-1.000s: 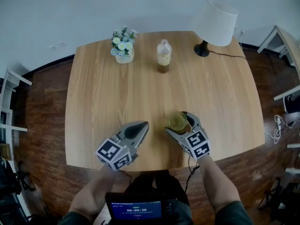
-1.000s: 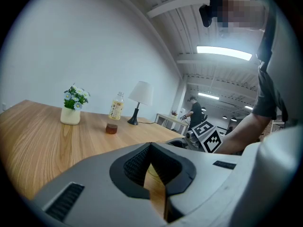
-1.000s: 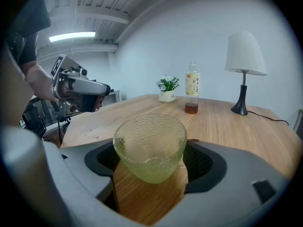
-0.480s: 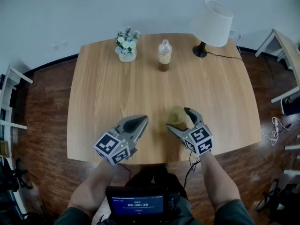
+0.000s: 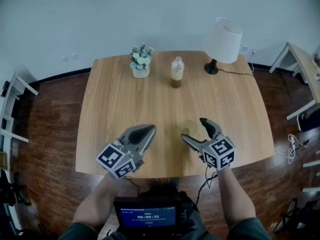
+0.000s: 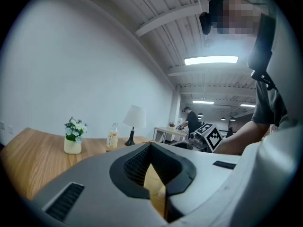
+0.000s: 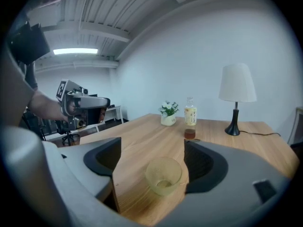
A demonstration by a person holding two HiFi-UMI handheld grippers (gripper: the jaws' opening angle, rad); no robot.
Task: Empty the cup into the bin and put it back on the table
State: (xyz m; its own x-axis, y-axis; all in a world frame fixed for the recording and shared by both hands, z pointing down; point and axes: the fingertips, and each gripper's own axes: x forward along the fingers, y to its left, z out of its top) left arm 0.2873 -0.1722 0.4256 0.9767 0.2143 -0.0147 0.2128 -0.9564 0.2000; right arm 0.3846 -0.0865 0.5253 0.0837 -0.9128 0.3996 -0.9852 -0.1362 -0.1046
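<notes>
While right gripper jaws, just opened, stand wide apart, pale yellow translucent plastic cup stands upright between them, untouched, on near part of wooden table. Left gripper jaws together, empty. Cup looks emptied and returned; task seems essentially done. No bin visible.

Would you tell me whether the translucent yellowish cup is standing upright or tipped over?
Upright: the translucent yellowish cup stands on its base on the wooden table, mouth facing up.
</notes>
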